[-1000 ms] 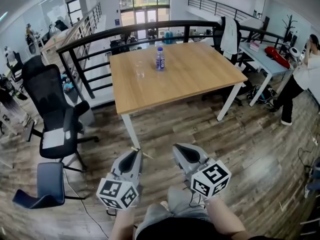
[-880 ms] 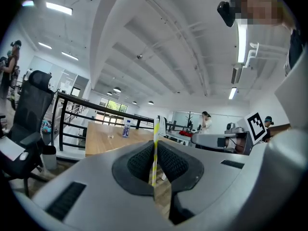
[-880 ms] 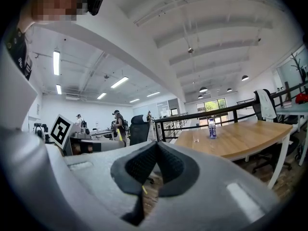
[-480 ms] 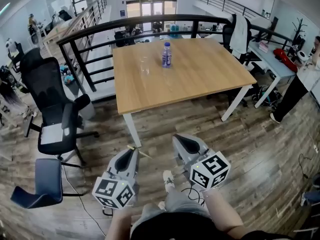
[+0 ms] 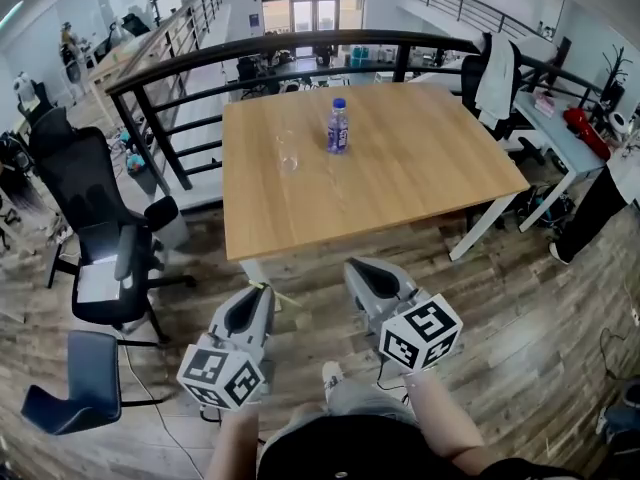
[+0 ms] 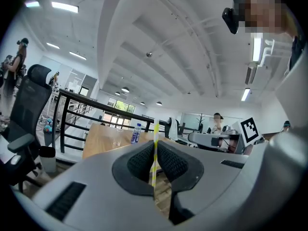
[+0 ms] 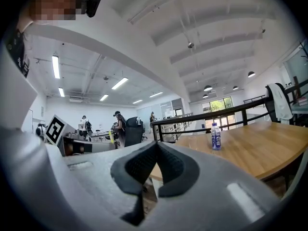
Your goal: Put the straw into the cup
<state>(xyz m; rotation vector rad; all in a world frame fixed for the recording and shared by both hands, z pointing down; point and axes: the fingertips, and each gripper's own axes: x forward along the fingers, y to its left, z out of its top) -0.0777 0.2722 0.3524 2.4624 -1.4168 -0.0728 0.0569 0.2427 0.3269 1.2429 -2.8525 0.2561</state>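
Left gripper [image 6: 155,150] clamps thin yellow-striped straw [image 6: 155,129]; right gripper [image 7: 155,150] closed, empty. Clear glass cup [image 5: 287,151], toward wooden desk's [image 5: 400,178] far left corner, awaits straw.

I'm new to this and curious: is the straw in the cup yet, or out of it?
Out. The left tongs pinch the straw, while the cup stands far off on the table.

The near half of the surface [image 5: 380,203] lies bare and open from its front edge. Farther in, 1 bottle [image 5: 338,128] stands just right of the cup [image 5: 288,151], narrowing that side. A black railing [image 5: 230,50] closes the far edge. An office chair [image 5: 80,188] stands off the left side.
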